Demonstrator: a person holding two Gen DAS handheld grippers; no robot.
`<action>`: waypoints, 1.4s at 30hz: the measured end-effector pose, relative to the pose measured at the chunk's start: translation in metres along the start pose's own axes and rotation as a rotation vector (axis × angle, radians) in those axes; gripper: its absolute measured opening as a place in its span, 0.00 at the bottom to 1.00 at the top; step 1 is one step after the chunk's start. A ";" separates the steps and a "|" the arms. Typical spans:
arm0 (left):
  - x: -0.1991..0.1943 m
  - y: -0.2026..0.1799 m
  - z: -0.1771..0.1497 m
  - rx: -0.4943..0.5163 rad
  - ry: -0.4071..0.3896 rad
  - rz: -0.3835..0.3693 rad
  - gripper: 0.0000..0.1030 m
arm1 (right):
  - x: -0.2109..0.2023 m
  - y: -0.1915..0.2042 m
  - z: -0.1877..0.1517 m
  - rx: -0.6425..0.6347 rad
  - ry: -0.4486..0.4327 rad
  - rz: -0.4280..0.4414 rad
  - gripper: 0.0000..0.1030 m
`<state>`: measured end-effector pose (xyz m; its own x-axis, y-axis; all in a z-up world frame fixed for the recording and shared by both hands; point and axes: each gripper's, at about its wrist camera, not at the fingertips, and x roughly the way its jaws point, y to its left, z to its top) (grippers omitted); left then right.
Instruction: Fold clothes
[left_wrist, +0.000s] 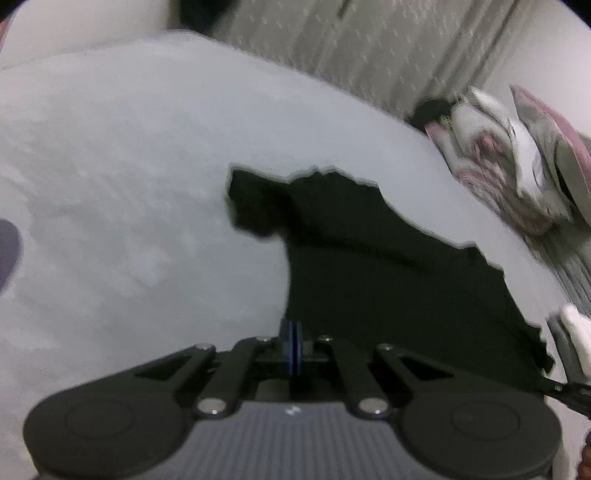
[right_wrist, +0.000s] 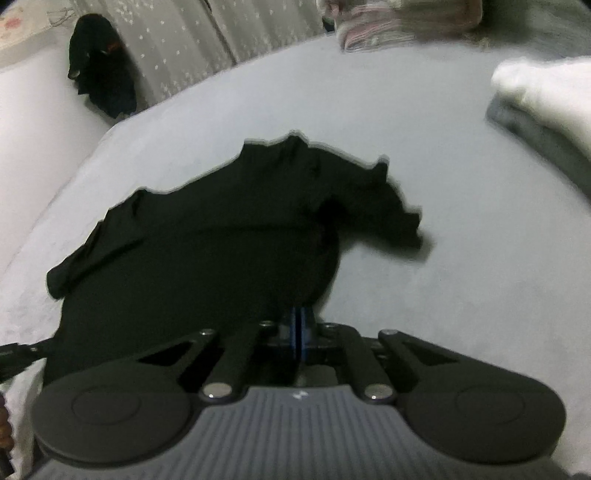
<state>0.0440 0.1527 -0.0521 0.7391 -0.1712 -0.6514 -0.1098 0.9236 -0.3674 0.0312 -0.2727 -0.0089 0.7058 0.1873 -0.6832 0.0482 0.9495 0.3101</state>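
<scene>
A: Left wrist view: the left gripper (left_wrist: 294, 328) is closed on the near hem of the black garment (left_wrist: 388, 258). The hem can slip out if pulled fast.

B: Right wrist view: the right gripper (right_wrist: 301, 319) is closed on the same black garment (right_wrist: 221, 240), which lies crumpled ahead on the grey bedcover (right_wrist: 461, 258).

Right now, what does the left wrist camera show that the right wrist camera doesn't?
Only the left view shows a dark rounded patch at its left edge. Only the right view shows a black garment heap by the curtain. Both share the black shirt on the grey bed cover, each hand-held gripper shut on its near edge: left, right.
</scene>
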 end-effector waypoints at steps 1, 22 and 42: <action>-0.003 0.002 0.002 -0.008 -0.014 0.001 0.02 | -0.004 -0.002 0.003 -0.001 -0.020 -0.007 0.02; -0.038 0.026 -0.038 0.063 0.252 -0.233 0.35 | -0.045 -0.039 -0.035 0.062 0.130 0.175 0.35; -0.054 0.022 -0.054 0.114 0.257 -0.134 0.09 | -0.037 -0.061 -0.039 0.215 0.109 0.229 0.33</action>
<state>-0.0347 0.1639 -0.0611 0.5483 -0.3620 -0.7538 0.0631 0.9168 -0.3944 -0.0257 -0.3282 -0.0283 0.6363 0.4263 -0.6430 0.0535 0.8071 0.5880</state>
